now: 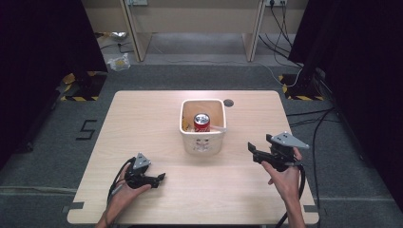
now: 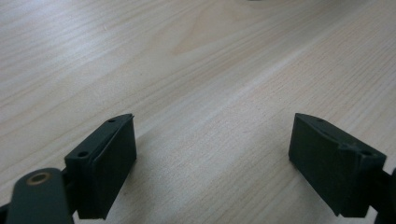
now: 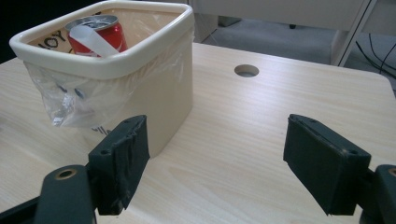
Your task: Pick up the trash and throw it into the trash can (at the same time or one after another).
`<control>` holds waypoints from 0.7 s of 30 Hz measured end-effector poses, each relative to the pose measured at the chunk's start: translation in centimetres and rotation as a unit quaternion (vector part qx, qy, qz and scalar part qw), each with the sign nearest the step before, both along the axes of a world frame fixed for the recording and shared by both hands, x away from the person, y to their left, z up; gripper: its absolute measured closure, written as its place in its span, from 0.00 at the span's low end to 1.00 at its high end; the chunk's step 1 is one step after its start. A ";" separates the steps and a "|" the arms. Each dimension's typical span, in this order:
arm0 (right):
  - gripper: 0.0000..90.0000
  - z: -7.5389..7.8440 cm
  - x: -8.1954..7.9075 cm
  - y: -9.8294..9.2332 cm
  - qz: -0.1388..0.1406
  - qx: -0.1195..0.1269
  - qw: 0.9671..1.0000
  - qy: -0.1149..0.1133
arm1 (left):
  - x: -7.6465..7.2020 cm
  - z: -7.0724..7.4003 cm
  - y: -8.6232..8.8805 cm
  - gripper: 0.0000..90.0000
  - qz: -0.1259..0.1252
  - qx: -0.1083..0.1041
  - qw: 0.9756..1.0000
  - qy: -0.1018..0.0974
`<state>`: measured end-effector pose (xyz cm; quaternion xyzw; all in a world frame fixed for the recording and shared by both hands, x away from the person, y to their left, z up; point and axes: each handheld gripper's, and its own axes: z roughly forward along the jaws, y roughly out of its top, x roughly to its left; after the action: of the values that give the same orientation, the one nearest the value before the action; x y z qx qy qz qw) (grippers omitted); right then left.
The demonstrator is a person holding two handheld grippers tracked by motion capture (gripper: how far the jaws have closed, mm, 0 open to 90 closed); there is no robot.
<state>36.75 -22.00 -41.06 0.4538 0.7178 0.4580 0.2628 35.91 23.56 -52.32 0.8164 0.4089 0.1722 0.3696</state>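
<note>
A cream bin [image 1: 203, 137] with a clear plastic liner stands mid-table. A red soda can [image 1: 201, 122] sits upright inside it, with a white strip leaning on the rim beside it. My left gripper [image 1: 159, 178] rests low over the near-left wood, a hand's width short of the bin; in the left gripper view it [image 2: 212, 158] is open with bare table between the jaws. My right gripper [image 1: 251, 148] hovers to the right of the bin. In the right gripper view it [image 3: 217, 163] is open and holds nothing, with the bin [image 3: 159, 93] and the can [image 3: 100, 32] just ahead on the left.
A round cable hole [image 1: 228, 102] pierces the table behind the bin, also seen as the hole [image 3: 246, 70] ahead of the right jaws. Beyond the table's far edge are desk legs, floor cables [image 1: 304, 114] and crumpled litter [image 1: 119, 61]. Dark curtains flank both sides.
</note>
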 end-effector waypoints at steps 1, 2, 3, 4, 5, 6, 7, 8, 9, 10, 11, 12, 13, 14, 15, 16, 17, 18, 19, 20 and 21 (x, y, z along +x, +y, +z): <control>0.25 -0.1 0.0 0.0 0.000 0.000 1.000 0.003 | 0.0 0.0 0.0 0.16 0.000 0.000 1.000 0.000; 0.25 -0.2 0.0 0.0 0.002 -0.001 1.000 0.006 | 0.0 0.0 0.0 0.16 0.000 0.000 1.000 0.000; 0.25 -0.2 0.0 0.0 0.002 -0.001 1.000 0.006 | 0.0 0.0 0.0 0.16 0.000 0.000 1.000 0.000; 0.25 -0.4 -0.1 -0.2 -0.002 0.001 1.000 0.004 | 0.0 0.0 0.0 0.16 0.000 0.000 1.000 0.000; 0.25 -0.5 -0.1 -0.2 -0.003 -0.001 1.000 0.005 | 0.0 0.0 0.0 0.16 0.000 0.000 1.000 0.000; 0.25 -0.6 -0.1 -0.3 -0.003 0.002 1.000 0.007 | 0.0 0.0 0.0 0.16 0.000 0.000 1.000 0.000; 0.25 -0.8 -0.1 -0.3 -0.004 0.001 1.000 0.007 | 0.0 0.0 0.0 0.16 0.000 0.000 1.000 0.000; 0.25 -0.9 -0.2 -0.4 -0.005 0.002 1.000 0.010 | 0.0 0.0 0.0 0.16 0.000 0.000 1.000 0.000; 0.25 -1.0 -0.2 -0.5 -0.006 0.001 1.000 0.012 | 0.0 0.0 0.0 0.16 0.000 0.000 1.000 0.000; 0.25 -1.2 -0.2 -0.6 -0.008 0.000 1.000 0.011 | 0.0 0.0 0.0 0.16 0.000 0.000 1.000 0.000; 0.25 -1.3 -0.3 -0.6 -0.008 0.001 1.000 0.015 | 0.0 0.0 0.0 0.16 0.000 0.000 1.000 0.000; 0.25 -1.5 -0.4 -0.7 -0.010 0.001 1.000 0.016 | 0.0 0.0 0.0 0.16 0.000 0.000 1.000 0.000; 0.25 -1.6 -0.4 -0.7 -0.011 -0.002 1.000 0.017 | 0.0 0.0 0.0 0.16 0.000 0.000 1.000 0.000; 0.25 -1.7 -0.5 -0.7 -0.010 -0.001 1.000 0.019 | 0.0 0.0 0.0 0.16 0.000 0.000 1.000 0.000; 0.25 -1.9 -0.5 -0.7 -0.009 -0.004 1.000 0.019 | 0.0 0.0 0.0 0.16 0.000 0.000 1.000 0.000; 0.25 -2.0 -0.5 -0.7 -0.009 -0.003 1.000 0.022 | 0.0 0.0 0.0 0.16 0.000 0.000 1.000 0.000; 0.25 -2.2 -0.5 -0.7 -0.009 -0.005 1.000 0.023 | 0.0 0.0 0.0 0.16 0.000 0.000 1.000 0.000; 0.25 -2.4 -0.6 -0.7 -0.009 -0.004 1.000 0.027 | 0.0 0.0 0.0 0.16 0.000 0.000 1.000 0.000; 0.25 -2.4 -0.6 -0.7 -0.009 -0.004 1.000 0.027 | 0.0 0.0 0.0 0.16 0.000 0.000 1.000 0.000; 0.25 -2.5 -0.6 -0.7 -0.009 -0.007 1.000 0.028 | 0.0 0.0 0.0 0.16 0.000 0.000 1.000 0.000; 0.25 -2.7 -0.6 -0.7 -0.009 -0.006 1.000 0.028 | 0.0 0.0 0.0 0.16 0.000 0.000 1.000 0.000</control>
<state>36.16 -22.73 -43.71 0.4714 0.7238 0.4380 0.2492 35.91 23.56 -52.32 0.8165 0.4089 0.1721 0.3695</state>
